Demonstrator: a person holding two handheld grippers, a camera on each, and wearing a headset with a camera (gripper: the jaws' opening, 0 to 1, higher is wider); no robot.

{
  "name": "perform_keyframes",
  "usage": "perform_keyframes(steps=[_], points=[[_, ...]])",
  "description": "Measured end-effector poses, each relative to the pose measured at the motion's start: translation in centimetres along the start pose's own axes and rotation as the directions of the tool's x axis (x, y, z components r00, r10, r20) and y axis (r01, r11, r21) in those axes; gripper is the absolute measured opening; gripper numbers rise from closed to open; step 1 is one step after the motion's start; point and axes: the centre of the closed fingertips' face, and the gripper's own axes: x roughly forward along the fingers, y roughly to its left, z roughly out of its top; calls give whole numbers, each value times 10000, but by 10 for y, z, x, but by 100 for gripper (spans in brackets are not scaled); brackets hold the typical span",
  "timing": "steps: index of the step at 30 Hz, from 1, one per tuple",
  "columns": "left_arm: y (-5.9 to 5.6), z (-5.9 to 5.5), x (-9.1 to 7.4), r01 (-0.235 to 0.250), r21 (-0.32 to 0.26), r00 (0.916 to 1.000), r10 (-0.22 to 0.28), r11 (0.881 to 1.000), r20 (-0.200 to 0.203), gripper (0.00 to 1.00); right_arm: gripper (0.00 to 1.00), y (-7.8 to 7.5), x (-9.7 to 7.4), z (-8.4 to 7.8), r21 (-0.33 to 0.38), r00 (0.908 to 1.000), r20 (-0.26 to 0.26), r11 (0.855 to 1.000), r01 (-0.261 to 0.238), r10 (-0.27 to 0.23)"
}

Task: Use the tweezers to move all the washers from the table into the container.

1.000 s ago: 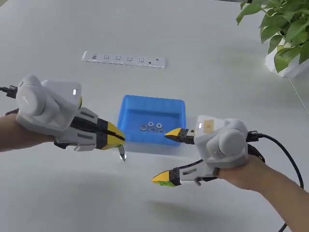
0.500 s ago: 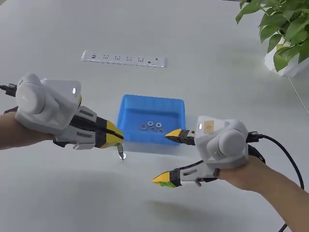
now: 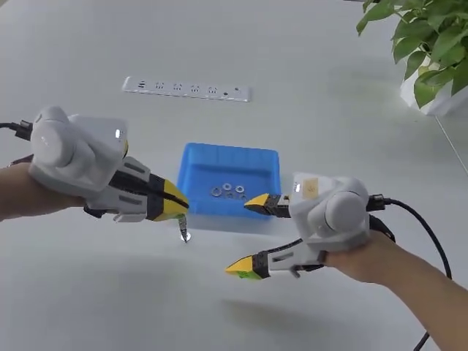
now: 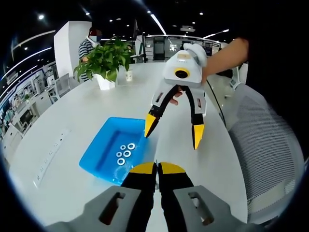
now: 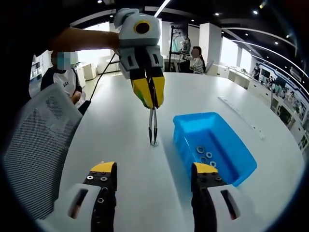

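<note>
Yellow-tipped right tongs (image 3: 240, 237) slightly further left

Head above, gripper views opposed, sharing container (image 3: 232, 167)

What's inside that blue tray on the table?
A few metal washers lie clustered on the floor of the blue tray. In the head view, a jaw tip of the right tool and the tray's near wall hide a strip of that floor.
</note>
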Motion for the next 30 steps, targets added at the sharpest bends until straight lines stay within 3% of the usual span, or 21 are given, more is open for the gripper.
perform_keyframes(steps=[7, 14, 23, 30], points=[[-3, 1, 1, 312, 11, 9995, -312, 9995, 25, 5, 52, 2, 19, 10, -218, 9989, 155, 9988, -438, 442], [-5, 1, 1, 522, 11, 9986, -522, 9986, 25, 5, 35, 2, 37, 22, -693, 9966, 276, 9947, -755, 775], [-4, 1, 1, 662, 25, 9978, -662, 9978, -23, 5, 25, 1, 58, 34, -1001, 9921, 297, 9879, -1187, 1222], [-5, 1, 2, 787, 6, 9969, -787, 9969, -12, 5, 17, 2, 65, 33, -1105, 9898, 150, 9841, -1392, 1417]])
